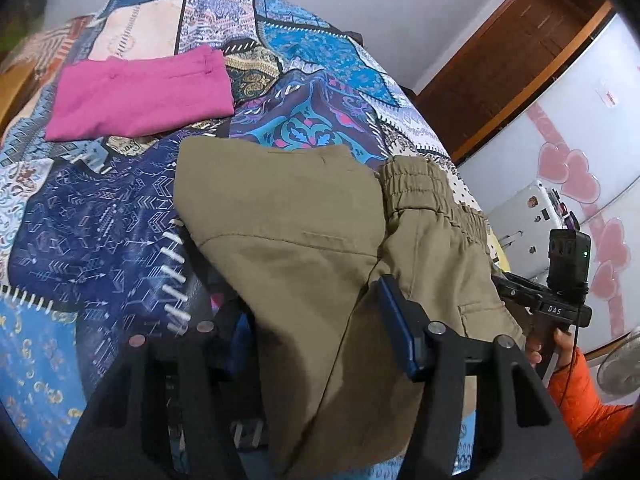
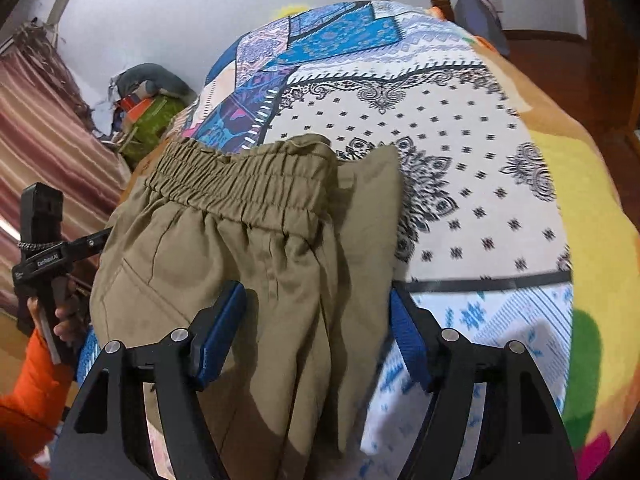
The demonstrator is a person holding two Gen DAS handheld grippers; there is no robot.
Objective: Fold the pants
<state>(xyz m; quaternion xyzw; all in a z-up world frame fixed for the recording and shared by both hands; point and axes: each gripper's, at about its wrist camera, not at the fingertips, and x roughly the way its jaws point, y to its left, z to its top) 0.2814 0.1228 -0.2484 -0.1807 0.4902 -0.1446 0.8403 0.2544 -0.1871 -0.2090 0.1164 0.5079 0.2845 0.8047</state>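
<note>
Roughly midway: khaki pants (image 1: 304, 248) already doubled over, elastic waistband (image 2: 240, 184) uppermost, lying at near edge of bed w/ patchwork bedspread (image 1: 100, 208); prob. one more fold + smoothing left. Left gripper (image 1: 312, 320) & right gripper (image 2: 316, 332) both straddling cloth, jaws apart, pads not pinching. Folded magenta garment (image 1: 140, 96) farther back, towards left edge, looks done. Pants: thin matte woven cotton, gathered ruched waist, soft creases; spread printed, flat.

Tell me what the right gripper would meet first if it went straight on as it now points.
Probably the khaki cotton pants lying between the open right gripper; depth is unclear.
</note>
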